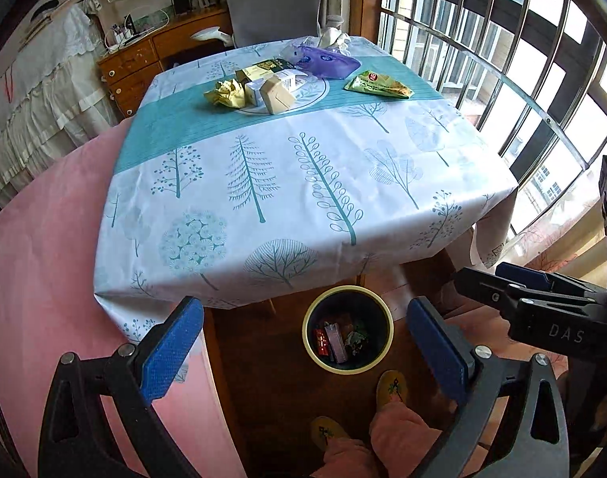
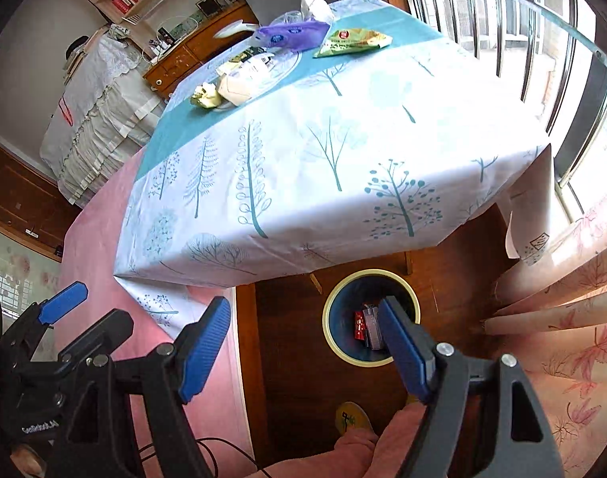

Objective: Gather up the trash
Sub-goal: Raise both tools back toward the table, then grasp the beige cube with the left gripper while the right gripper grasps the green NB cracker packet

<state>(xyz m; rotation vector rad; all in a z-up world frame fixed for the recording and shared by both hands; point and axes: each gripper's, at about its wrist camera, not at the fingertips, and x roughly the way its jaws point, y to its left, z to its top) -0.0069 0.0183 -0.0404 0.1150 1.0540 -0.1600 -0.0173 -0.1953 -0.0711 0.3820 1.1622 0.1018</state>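
1. On the far half of the tablecloth (image 1: 303,183), along its teal band, the trash still to be collected is seen grouped toward twelve o'clock of the left wrist view.
2. A green snack packet (image 1: 378,84) is laid flat at about one o'clock, its long axis running from upper left to lower right, with a red round mark near its upper-left end.
3. A purple pouch (image 1: 328,61) is placed just behind the packet, its long axis roughly parallel to the table's far edge, with white crumpled paper (image 1: 334,36) behind it.
4. A crumpled yellow wrapper (image 1: 225,93) is seen at eleven o'clock, touching a cluster of small cartons (image 1: 273,87); the nearest tan carton is tipped, one corner pointing toward the camera.
5. Below the table's near edge, at six o'clock, a dark bin with a pale yellow rim (image 1: 387,314) is seen standing upright on the wooden floor, already holding a red packet, a mauve carton and a crumpled wrapper.
6. The left gripper (image 1: 299,350) is held wide apart with nothing between its blue pads, above the bin.
7. The right gripper (image 2: 303,350) is likewise spread wide and empty, one blue finger overlapping the bin in its own view.
8. A person's pink-clad legs and yellow slippers (image 1: 391,388) are seen beside the bin.
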